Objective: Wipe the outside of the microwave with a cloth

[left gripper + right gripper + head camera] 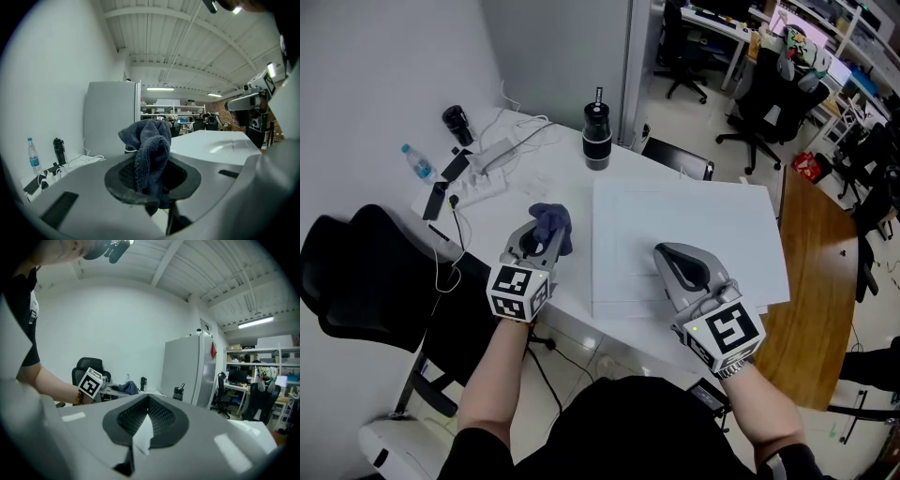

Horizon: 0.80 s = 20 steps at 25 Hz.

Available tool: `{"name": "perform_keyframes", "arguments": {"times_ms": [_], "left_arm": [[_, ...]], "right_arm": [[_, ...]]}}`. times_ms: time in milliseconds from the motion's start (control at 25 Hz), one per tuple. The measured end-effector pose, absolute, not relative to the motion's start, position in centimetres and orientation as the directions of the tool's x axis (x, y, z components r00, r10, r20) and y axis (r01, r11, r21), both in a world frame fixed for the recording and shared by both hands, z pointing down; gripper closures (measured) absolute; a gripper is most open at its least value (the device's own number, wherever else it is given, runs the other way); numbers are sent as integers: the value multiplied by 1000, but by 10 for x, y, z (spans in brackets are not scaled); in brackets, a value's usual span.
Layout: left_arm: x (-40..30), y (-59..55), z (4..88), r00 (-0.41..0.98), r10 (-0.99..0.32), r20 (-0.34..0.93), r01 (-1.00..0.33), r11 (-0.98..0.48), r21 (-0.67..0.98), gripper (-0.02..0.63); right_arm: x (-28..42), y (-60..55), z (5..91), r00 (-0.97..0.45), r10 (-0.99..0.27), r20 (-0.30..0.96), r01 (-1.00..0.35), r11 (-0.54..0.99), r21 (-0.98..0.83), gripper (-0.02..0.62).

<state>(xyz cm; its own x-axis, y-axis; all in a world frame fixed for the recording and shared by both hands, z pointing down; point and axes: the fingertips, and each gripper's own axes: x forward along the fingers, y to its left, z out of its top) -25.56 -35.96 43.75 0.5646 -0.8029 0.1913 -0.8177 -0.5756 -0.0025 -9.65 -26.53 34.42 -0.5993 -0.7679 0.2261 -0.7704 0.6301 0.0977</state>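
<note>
Between your left fingers [121, 177] the cloth [151, 143] sits pinched; it looks soft, limp, best gripped mid-bunch. Your right fingers [131, 419] press together, empty.

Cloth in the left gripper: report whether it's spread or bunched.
Bunched: the cloth rises in crumpled folds, pinched by the left gripper.

The right gripper [148, 398] shows its two grey jaws with black ribbed pads meeting at the tips, with nothing between them. Ahead and to their left, the left gripper [120, 388] carries a bunched dark blue cloth [130, 388] at its tip. Ahead to the right stand a black cylindrical flask [178, 393] and, behind it, a tall pale grey cabinet [185, 369].
</note>
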Motion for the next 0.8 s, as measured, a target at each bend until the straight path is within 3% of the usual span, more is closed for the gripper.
{"name": "perform_keyframes", "arguments": {"times_ms": [440, 800], "left_arm": [[-229, -284, 359, 565, -822, 73, -819, -569, -71, 526], [-155, -188, 317, 590, -808, 11, -805, -589, -70, 526]], "right_arm": [[-78, -219, 332, -633, -756, 170, -754, 651, 86, 594], [-6, -157, 322, -615, -778, 127, -776, 626, 78, 594]]}}
